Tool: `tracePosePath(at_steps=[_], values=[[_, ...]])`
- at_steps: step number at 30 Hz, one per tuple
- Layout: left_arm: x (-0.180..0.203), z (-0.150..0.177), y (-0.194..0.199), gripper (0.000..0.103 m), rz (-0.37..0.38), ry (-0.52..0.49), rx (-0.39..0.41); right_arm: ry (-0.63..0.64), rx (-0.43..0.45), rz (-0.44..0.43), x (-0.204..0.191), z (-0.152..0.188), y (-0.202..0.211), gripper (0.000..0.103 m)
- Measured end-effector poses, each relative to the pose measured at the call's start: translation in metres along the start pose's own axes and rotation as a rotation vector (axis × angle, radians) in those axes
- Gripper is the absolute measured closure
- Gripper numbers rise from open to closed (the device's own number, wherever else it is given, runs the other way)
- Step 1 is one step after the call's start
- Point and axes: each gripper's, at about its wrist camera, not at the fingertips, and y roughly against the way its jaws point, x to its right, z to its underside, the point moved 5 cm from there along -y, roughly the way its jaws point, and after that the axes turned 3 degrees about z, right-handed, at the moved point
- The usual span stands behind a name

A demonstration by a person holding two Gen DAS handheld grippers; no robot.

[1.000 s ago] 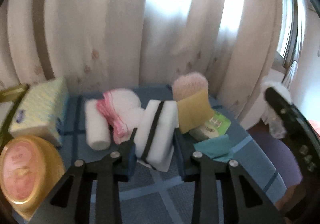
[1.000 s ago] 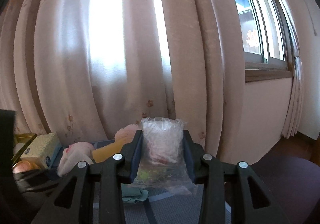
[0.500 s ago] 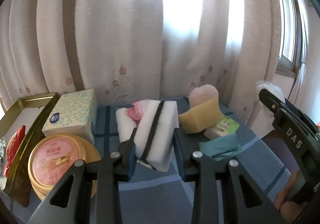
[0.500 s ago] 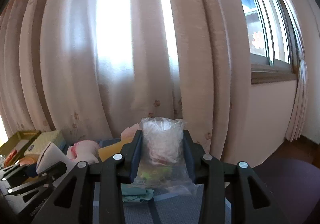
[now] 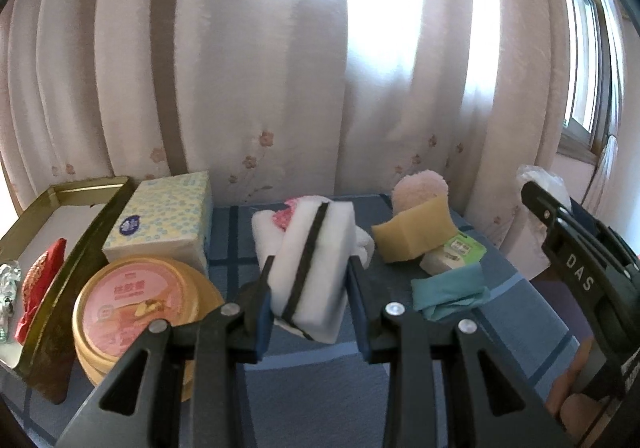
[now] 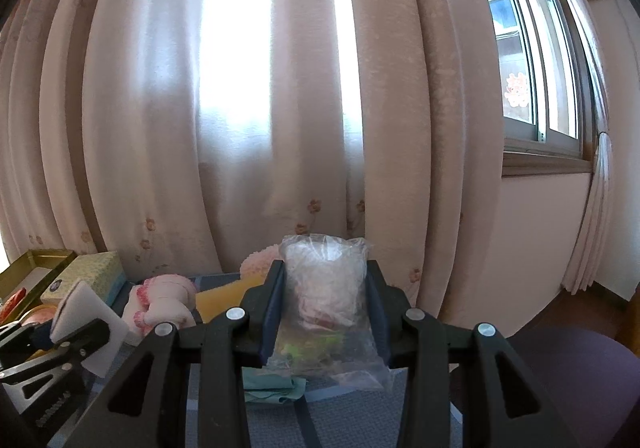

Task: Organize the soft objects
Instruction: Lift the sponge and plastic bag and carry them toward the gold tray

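I see a floral curtain (image 5: 248,88) behind the blue checked tablecloth (image 5: 320,380), a sliding window (image 6: 536,60) at right, and a gold tin tray (image 5: 60,204) at left.

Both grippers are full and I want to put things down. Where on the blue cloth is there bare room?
Bare cloth lies in front, between the round tin and the teal cloth, and along the right edge. The back is crowded: tissue box, white roll, yellow sponge, green packet.
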Motion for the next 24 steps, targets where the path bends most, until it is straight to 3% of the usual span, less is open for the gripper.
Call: tracePosePath(at_steps=[24], values=[[-0.021, 0.008, 0.021, 0.072, -0.044, 0.025, 0.035, 0.008, -0.001, -0.039, -0.032, 0.005, 0.02, 0.062]])
